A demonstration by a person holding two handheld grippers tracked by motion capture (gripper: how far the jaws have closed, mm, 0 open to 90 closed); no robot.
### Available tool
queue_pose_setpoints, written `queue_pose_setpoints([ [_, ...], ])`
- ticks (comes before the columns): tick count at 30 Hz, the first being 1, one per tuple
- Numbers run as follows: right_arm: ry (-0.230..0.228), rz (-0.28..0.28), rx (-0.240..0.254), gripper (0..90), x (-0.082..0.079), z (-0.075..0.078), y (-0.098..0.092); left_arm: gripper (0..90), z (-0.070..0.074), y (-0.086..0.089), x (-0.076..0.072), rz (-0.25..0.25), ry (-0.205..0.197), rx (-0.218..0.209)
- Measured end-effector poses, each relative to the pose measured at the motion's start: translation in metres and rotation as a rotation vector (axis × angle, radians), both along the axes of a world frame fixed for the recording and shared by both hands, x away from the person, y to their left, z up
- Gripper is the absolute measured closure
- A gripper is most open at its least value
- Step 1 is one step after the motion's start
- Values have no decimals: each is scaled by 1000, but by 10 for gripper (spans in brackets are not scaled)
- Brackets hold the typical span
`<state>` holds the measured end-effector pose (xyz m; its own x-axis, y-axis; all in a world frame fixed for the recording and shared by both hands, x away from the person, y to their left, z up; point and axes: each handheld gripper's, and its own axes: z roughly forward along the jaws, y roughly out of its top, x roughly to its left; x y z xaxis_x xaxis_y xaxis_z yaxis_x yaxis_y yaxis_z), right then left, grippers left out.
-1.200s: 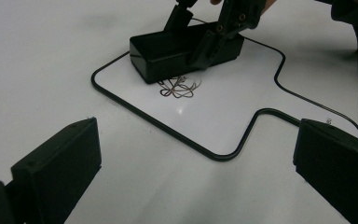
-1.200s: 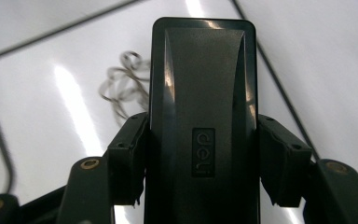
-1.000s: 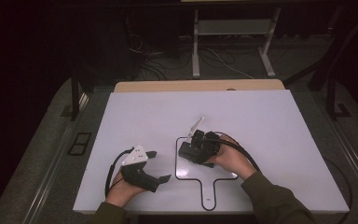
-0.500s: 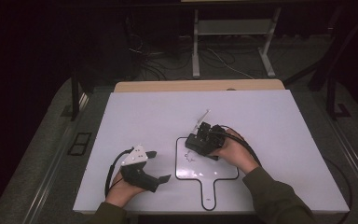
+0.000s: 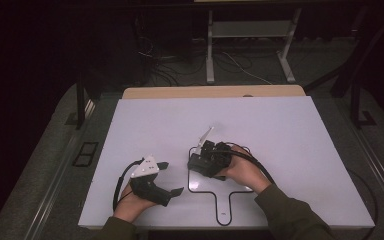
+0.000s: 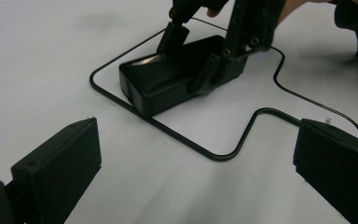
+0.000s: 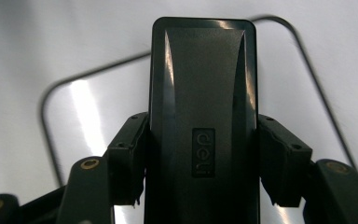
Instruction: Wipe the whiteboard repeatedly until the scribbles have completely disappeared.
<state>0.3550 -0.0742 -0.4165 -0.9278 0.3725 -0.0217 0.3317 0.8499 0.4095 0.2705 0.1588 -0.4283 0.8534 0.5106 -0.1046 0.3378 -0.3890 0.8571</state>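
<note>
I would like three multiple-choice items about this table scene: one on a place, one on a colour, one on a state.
1. Where is the black box?
A. inside the black outline
B. off the white board
C. under the left gripper

2. What colour is the box?
A. white
B. black
C. red

3. How do the left gripper jaws stand?
A. clamped on the box
B. holding a cable
C. apart, nothing between

Answers: 1 A, the line runs around it; 2 B, dark glossy casing; 3 C, bare board shows between them.
</note>
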Motion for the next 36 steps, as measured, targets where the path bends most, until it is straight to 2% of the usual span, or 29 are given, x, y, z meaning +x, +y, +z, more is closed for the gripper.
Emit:
queue_pose_setpoints([
  [2,0,37,4,386,-4,0,6,0,0,0,0,-2,-1,4],
  [5,11,43,6,386,-3,0,7,0,0,0,0,2,0,-2],
  [12,-4,-56,-11,387,23,0,-6,0,0,0,0,0,-1,-1],
  [16,-9,-74,-21,386,31,0,-9,0,0,0,0,-1,-1,-2],
  [19,1,-59,-20,386,23,1,-5,0,0,0,0,0,0,-1],
  [20,-9,-40,-25,387,19,0,-3,0,0,0,0,0,-1,-1],
  [23,-3,-9,-19,386,7,0,3,0,0,-1,-1,3,-2,-7],
  [28,4,29,-29,387,-4,1,8,0,1,-2,-1,1,-3,-1],
  [30,5,20,-22,387,0,1,6,0,0,-1,-1,2,-4,-4],
  [33,-1,-25,-27,387,13,1,2,0,1,-1,-1,0,-3,0],
  [36,-18,-51,-42,387,23,1,-1,0,0,-1,0,2,-3,-5],
])
